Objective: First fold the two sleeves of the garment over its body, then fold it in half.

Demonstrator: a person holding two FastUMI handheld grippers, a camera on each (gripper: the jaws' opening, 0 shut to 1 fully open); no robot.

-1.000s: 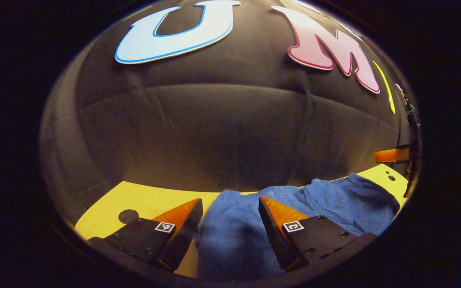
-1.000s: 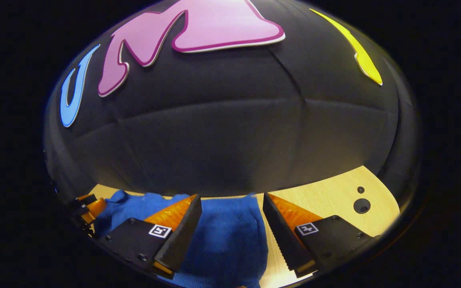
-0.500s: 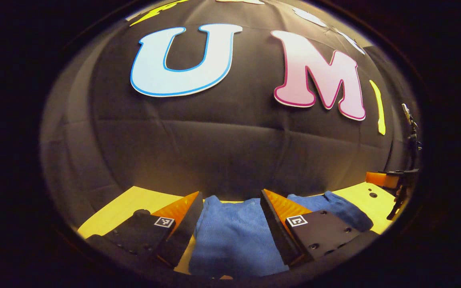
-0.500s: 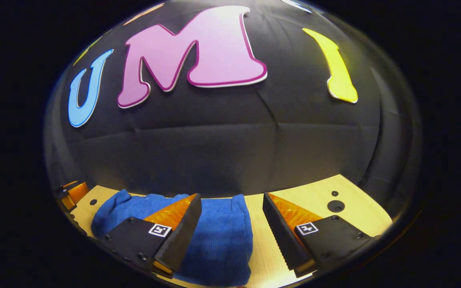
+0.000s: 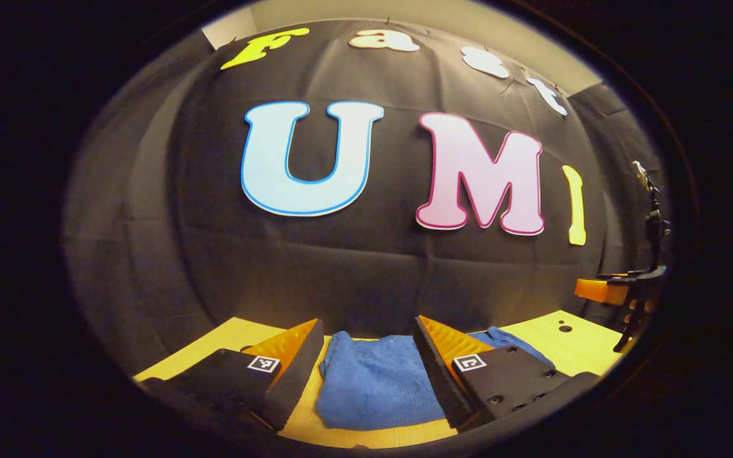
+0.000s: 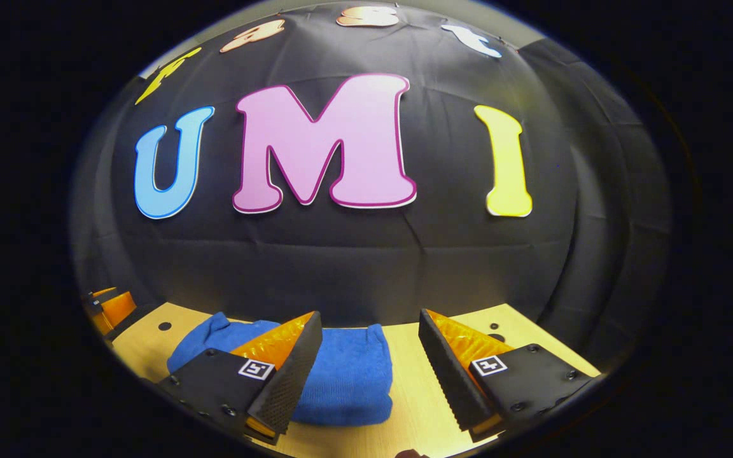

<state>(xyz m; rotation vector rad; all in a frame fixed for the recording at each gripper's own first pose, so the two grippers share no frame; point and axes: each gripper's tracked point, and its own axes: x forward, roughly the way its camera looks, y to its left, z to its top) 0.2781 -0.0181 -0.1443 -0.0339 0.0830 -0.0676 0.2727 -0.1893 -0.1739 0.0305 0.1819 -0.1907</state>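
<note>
Blue garment lies folded on the wooden counter; left tongs and right tongs gape wide above it, holding nothing.

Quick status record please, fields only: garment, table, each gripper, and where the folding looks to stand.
garment: blue knit garment, lying as a compact folded bundle on the table
table: light wooden top with small round holes
left gripper: open, nothing between its fingers, garment lies beyond its tips
right gripper: open, holding nothing, garment lies ahead toward its left finger
contact: neither gripper appears to touch the garment
fold stage: looks folded up; no loose sleeve visible, though the far side is hidden
</note>
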